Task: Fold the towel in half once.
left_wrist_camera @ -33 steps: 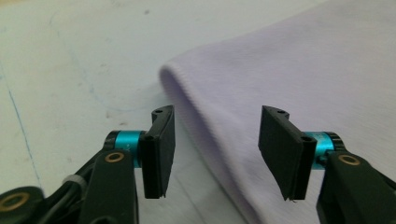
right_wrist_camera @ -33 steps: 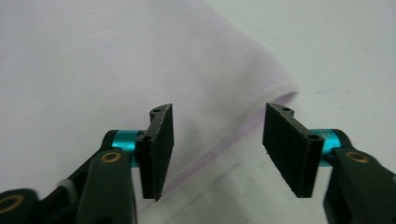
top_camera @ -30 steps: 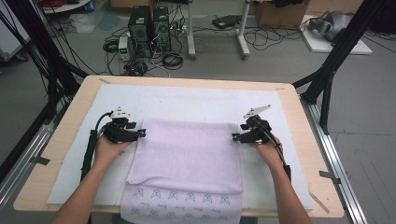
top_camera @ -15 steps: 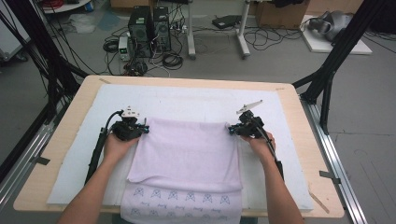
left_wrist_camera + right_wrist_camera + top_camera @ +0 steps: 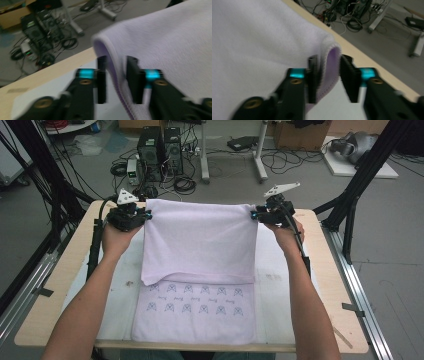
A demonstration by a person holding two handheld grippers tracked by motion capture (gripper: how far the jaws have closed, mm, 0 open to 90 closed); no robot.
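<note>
You needed to free both corners of the pale lilac terry towel (image 5: 200,240) together so its raised far edge dropped square. The jaws of the left gripper (image 5: 148,215) and right gripper (image 5: 253,214) had just been opening and stood apart, the hem loose between them. The towel ran lengthwise away from you, its patterned near end flat on the wooden table (image 5: 65,265).

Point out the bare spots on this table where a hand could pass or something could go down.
The white mat lies bare between the towel and each forearm. The wooden table edge is bare outside both arms. The middle is crowded: the towel covers it, with its top edge in the left claw and the right claw.
</note>
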